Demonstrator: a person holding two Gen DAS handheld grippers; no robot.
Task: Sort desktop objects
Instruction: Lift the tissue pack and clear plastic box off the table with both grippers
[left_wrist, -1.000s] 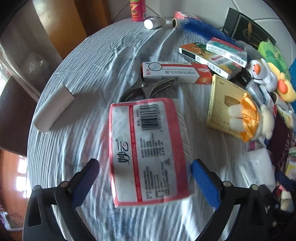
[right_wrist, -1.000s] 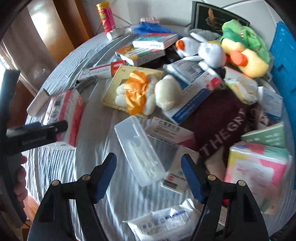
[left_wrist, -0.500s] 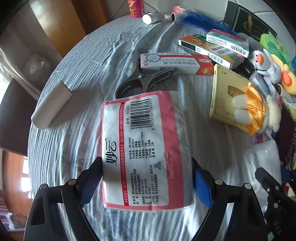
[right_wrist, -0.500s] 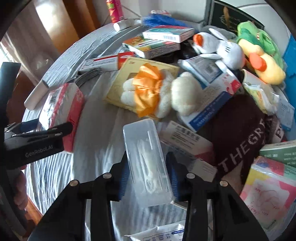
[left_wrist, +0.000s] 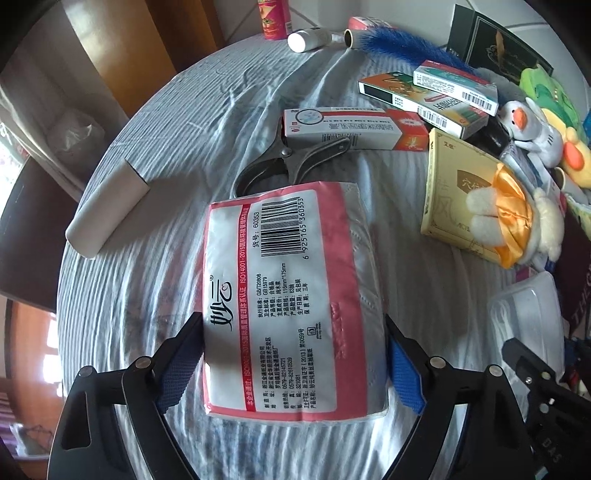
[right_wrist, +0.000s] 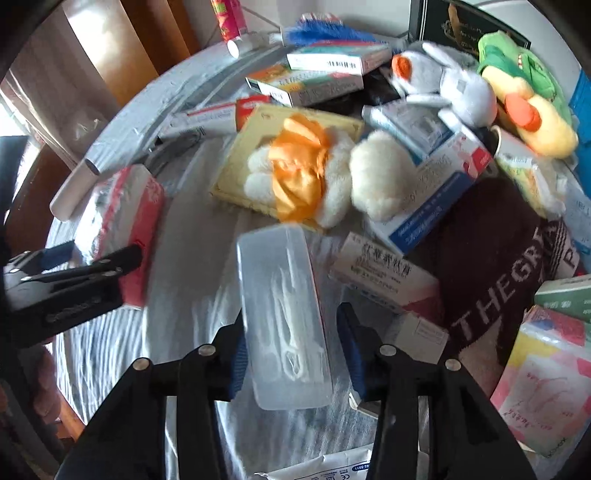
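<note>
My left gripper (left_wrist: 295, 354) is shut on a pink-and-white tissue pack (left_wrist: 291, 295), one blue pad against each long side. The pack lies on the grey striped tablecloth (left_wrist: 129, 277). The tissue pack (right_wrist: 125, 218) and the left gripper (right_wrist: 70, 291) also show at the left of the right wrist view. My right gripper (right_wrist: 291, 350) is shut on a clear plastic case (right_wrist: 284, 317) with white things inside, and the case looks lifted a little off the cloth.
Metal pliers (left_wrist: 284, 166) lie just beyond the tissue pack. A white roll (left_wrist: 107, 214) lies at the left. Medicine boxes (left_wrist: 354, 127), a yellow box with an orange-and-white plush (right_wrist: 306, 173), plush toys (right_wrist: 517, 96), a brown cloth (right_wrist: 509, 266) and more packs crowd the right side.
My left gripper moved forward around the tissue pack and closed on it. My right gripper closed on the clear case and raised it slightly.
</note>
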